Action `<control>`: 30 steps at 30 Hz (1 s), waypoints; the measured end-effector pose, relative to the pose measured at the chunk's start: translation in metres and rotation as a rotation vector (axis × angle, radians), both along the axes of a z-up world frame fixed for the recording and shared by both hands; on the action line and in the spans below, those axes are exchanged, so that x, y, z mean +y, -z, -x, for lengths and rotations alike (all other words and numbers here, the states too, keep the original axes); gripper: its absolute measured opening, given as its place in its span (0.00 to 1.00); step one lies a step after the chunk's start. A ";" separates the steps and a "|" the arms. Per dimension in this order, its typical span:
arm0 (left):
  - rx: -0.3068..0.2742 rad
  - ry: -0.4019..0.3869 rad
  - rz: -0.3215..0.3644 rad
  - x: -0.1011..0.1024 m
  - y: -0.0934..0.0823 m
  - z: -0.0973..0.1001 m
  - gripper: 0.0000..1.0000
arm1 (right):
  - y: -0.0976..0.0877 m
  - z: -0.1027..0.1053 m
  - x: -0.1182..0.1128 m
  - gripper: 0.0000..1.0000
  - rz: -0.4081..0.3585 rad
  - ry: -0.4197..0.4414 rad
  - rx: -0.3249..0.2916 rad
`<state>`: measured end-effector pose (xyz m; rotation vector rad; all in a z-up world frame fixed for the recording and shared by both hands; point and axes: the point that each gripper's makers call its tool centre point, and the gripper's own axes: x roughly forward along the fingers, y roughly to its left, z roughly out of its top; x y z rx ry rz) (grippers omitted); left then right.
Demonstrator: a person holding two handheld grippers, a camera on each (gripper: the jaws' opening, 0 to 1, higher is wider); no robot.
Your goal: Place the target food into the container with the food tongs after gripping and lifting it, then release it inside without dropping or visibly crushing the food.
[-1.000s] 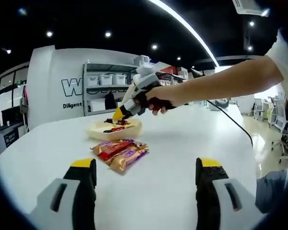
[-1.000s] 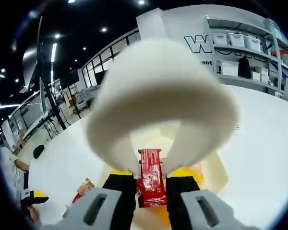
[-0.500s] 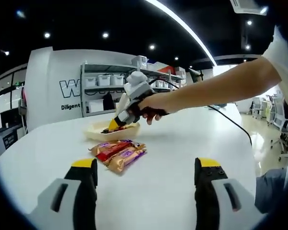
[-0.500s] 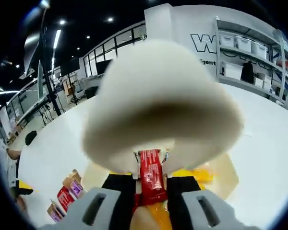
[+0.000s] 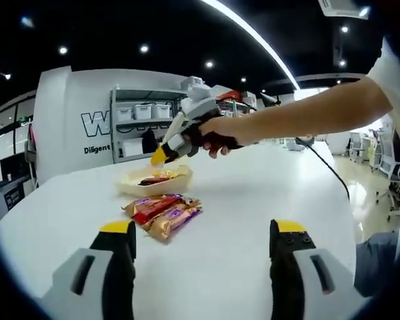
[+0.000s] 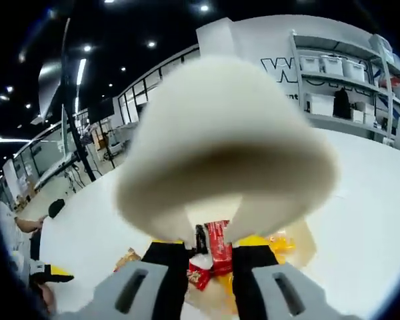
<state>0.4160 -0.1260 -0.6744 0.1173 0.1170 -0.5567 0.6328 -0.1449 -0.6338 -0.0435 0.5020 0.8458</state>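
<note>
Release phase. The right gripper (image 6: pixel 210 244) clamps its jaws on the handles of the white food tongs (image 6: pixel 227 143), whose arch looms blurred in the right gripper view. The tong tips stand slightly apart, and the target food, a red-wrapped snack bar (image 6: pixel 218 245), appears to lie below the gap and not pinched in it. We therefore judge the tongs released, though the blur leaves contact at the tips uncertain. In the left gripper view the bar rests inside the shallow cream container (image 5: pixel 168 186), with the right gripper held just above it.

To finish the step well, we would keep the tongs spread and lift them straight up, so that neither tip snags the wrapper or tips the light container.

The bar is a flat, glossy packet, red with a dark end. A second reddish packet (image 6: pixel 199 273) lies touching it. Further wrapped bars (image 5: pixel 164 212), red, gold and purple, lie in a loose group on the white table (image 5: pixel 253 193), just beside the container. The left gripper (image 5: pixel 203 263) hovers near the table with its jaws wide apart, holding nothing.
</note>
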 end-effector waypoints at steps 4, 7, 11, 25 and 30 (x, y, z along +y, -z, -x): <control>0.016 0.010 0.014 -0.001 0.000 0.001 0.83 | -0.009 0.029 -0.011 0.18 -0.016 -0.024 0.001; 0.026 -0.008 0.044 0.003 -0.001 -0.001 0.85 | -0.007 0.065 -0.023 0.18 -0.024 -0.040 0.012; 0.055 -0.010 0.000 -0.001 0.006 0.001 0.85 | -0.015 0.093 -0.036 0.19 -0.037 -0.059 0.003; 0.036 -0.026 0.035 -0.011 -0.016 0.020 0.99 | -0.013 0.142 -0.038 0.19 -0.119 -0.088 0.021; 0.034 -0.011 -0.004 -0.016 -0.010 0.021 0.99 | 0.001 0.151 -0.034 0.19 -0.141 -0.087 0.040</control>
